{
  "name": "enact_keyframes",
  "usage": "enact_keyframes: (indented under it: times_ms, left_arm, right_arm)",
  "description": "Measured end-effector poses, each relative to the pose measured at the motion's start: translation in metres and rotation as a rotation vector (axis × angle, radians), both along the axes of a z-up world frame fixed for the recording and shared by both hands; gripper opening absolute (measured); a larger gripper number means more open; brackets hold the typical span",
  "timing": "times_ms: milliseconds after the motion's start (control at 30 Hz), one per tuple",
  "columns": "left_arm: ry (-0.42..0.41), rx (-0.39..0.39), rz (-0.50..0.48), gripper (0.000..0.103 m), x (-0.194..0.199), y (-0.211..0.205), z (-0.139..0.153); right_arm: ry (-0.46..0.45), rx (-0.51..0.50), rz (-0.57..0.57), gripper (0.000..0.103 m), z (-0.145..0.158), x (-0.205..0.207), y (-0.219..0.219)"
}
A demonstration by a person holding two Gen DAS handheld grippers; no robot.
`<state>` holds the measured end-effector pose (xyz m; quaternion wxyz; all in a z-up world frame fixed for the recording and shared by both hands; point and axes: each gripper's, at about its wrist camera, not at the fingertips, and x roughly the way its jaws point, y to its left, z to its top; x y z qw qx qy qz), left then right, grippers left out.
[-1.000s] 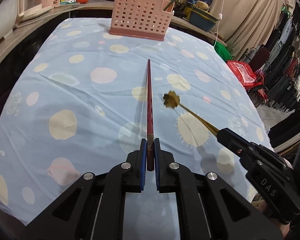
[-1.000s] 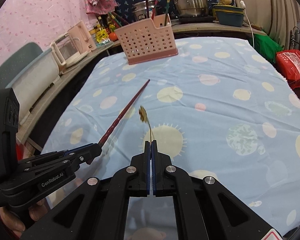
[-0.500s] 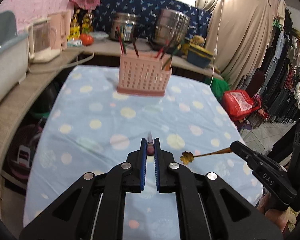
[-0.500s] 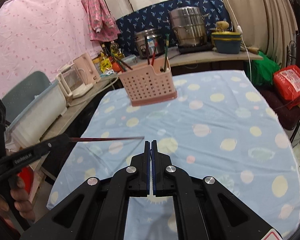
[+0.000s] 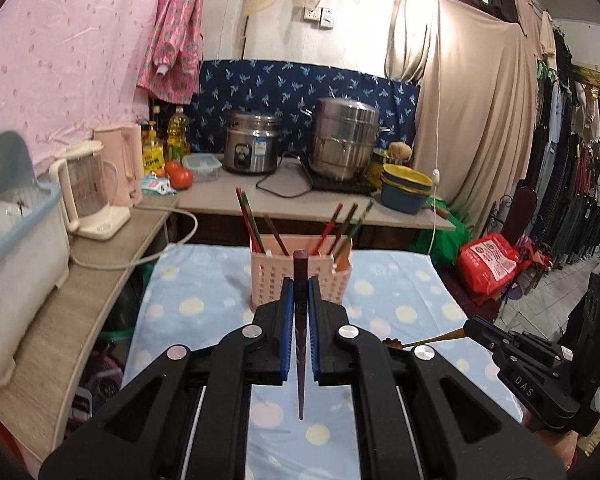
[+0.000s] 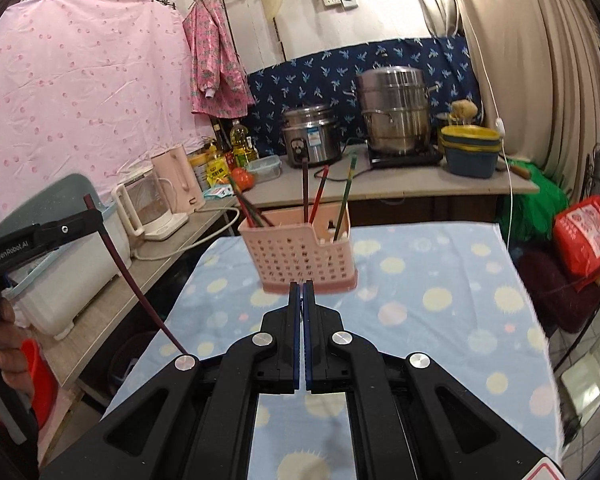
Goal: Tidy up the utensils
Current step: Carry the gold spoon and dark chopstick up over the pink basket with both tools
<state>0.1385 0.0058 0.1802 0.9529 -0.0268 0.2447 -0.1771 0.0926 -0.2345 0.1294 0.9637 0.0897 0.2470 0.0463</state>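
The left gripper (image 5: 299, 300) is clamped on a dark red chopstick (image 5: 300, 344), which stands nearly upright between the blue pads with its thick end poking up above them and its thin tip hanging down toward the camera. From the right wrist view the same chopstick (image 6: 134, 280) slants down from the left gripper (image 6: 94, 216) at the left edge, clear of the surface, and part of a hand (image 6: 8, 344) grips the handle below.

The right gripper (image 6: 302, 292) has its pads pressed together; from its own camera nothing shows between them. In the left wrist view, however, the right gripper (image 5: 470, 326) pinches the slim stem of a small gold spoon (image 5: 424, 342), whose flower-shaped head points toward the middle, partly hidden behind the left gripper's frame.

Both tools are raised above the surface (image 5: 400, 280), which is covered with a pale blue cloth with yellow and pink dots. At its far end stands a pink perforated basket (image 6: 300, 256) holding several red, dark and green chopsticks leaning in its compartments. Behind it a counter carries a rice cooker (image 6: 312, 134), a steel steamer pot (image 6: 396, 114) and stacked bowls (image 6: 470, 150).
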Motion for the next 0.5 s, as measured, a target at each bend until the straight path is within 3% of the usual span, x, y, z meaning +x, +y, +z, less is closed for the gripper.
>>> enact_keyframes:
  times_ms: [200,500]
  left_arm:
    - [-0.055,-0.004,0.043,0.007,0.038,0.001,0.031]
    - [-0.135,-0.003,0.112,0.007,0.088,-0.004,0.07]
  right_arm:
    - [-0.038,-0.06,-0.012,0.002,0.028,0.045,-0.002]
    - [-0.023,-0.075,-0.02,0.002,0.041,0.11,-0.013]
